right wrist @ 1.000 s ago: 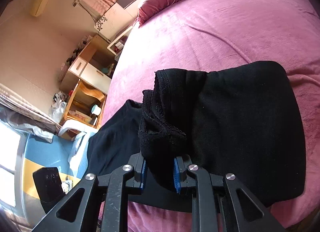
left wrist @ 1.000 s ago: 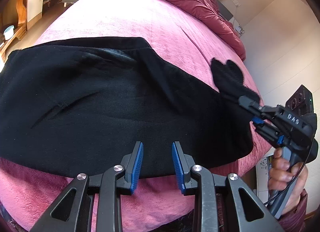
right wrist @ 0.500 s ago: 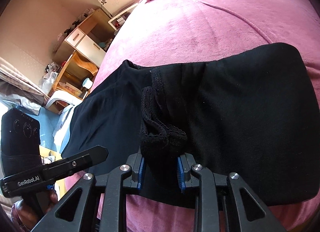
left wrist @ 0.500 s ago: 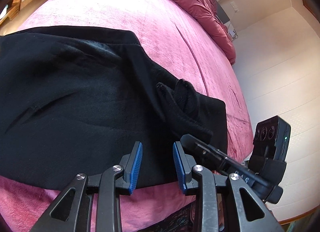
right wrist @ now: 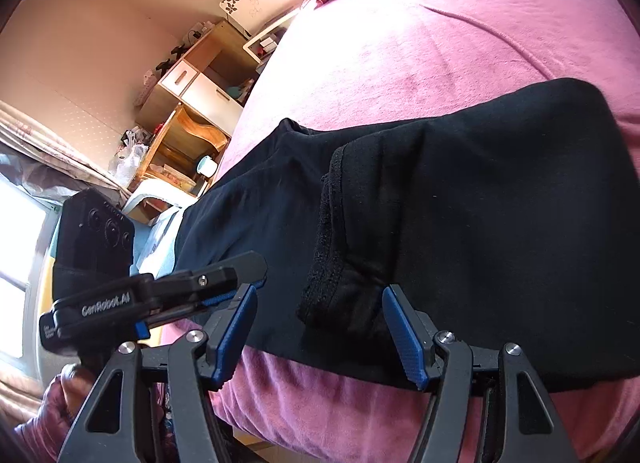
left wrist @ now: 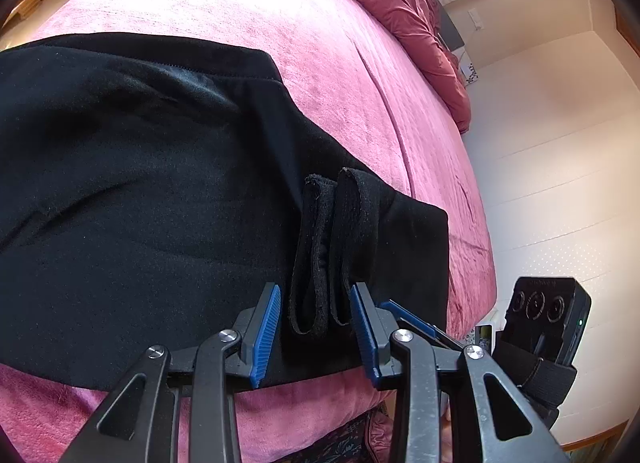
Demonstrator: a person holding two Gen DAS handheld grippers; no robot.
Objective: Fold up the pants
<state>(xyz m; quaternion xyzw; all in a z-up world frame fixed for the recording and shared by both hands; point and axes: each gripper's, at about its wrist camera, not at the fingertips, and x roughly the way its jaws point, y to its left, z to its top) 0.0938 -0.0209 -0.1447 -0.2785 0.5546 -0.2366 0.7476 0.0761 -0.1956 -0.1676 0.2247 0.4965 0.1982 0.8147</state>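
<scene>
Black pants (left wrist: 140, 203) lie across the pink bed, with the leg ends folded over onto the upper part. The two cuffs (left wrist: 320, 247) rest on top near the front edge. My left gripper (left wrist: 316, 333) straddles the cuffs. Its jaws are opening and the pads stand clear of the cloth. In the right wrist view the cuffs (right wrist: 332, 243) lie loose between the jaws of my right gripper (right wrist: 320, 333), which are opening wide and touch nothing. The left gripper (right wrist: 244, 279) sits close at its left side. The right gripper (left wrist: 404, 317) shows just behind the left one's right finger.
The pink bed cover (left wrist: 320, 43) stretches far beyond the pants, with a maroon duvet (left wrist: 400, 11) bunched at the back. The bed's front edge is right below both grippers. Wooden shelves and drawers (right wrist: 188, 135) stand by the wall. A hand (right wrist: 60, 415) holds the left gripper.
The right gripper carried the cuffs over onto the pants, then let go and opened wide. The left gripper moved up to the cuffs and its jaws widened.
</scene>
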